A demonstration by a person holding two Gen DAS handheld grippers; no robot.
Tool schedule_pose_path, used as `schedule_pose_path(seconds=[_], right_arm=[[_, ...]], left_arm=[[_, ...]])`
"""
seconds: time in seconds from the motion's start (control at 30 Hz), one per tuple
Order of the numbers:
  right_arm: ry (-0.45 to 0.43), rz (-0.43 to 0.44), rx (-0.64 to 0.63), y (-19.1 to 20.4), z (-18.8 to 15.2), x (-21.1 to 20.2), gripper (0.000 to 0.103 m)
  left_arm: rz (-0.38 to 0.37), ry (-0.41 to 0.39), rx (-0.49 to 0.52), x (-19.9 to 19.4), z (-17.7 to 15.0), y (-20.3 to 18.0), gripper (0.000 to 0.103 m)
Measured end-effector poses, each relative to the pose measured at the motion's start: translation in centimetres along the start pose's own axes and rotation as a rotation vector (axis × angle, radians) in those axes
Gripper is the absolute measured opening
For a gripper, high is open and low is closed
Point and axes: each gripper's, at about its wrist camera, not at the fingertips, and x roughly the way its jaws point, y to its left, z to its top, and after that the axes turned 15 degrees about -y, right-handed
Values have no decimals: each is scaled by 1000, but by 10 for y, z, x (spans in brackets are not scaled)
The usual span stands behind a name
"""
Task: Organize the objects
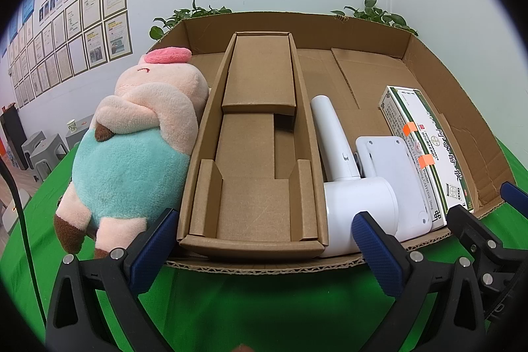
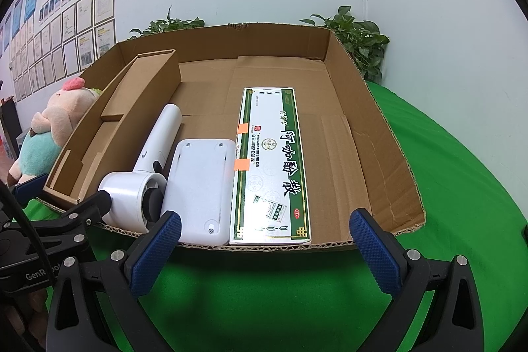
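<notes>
Both grippers, left (image 1: 267,240) & right (image 2: 265,240), gaped empty before cardboard tray (image 2: 373,134), plush pig (image 1: 138,147) lay outside its left wall

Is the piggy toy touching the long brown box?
Touching. The left wrist view shows the plush pig leaning its side right against the narrow cardboard box's outer wall, with no gap between them.
</notes>
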Motion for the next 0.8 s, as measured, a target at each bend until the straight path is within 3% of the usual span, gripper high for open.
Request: schedule_pose_path(seconds=[0.8], right_arm=[[0, -2, 1, 3, 0, 1, 103]], left_arm=[[0, 0, 0, 0, 0, 0, 103]])
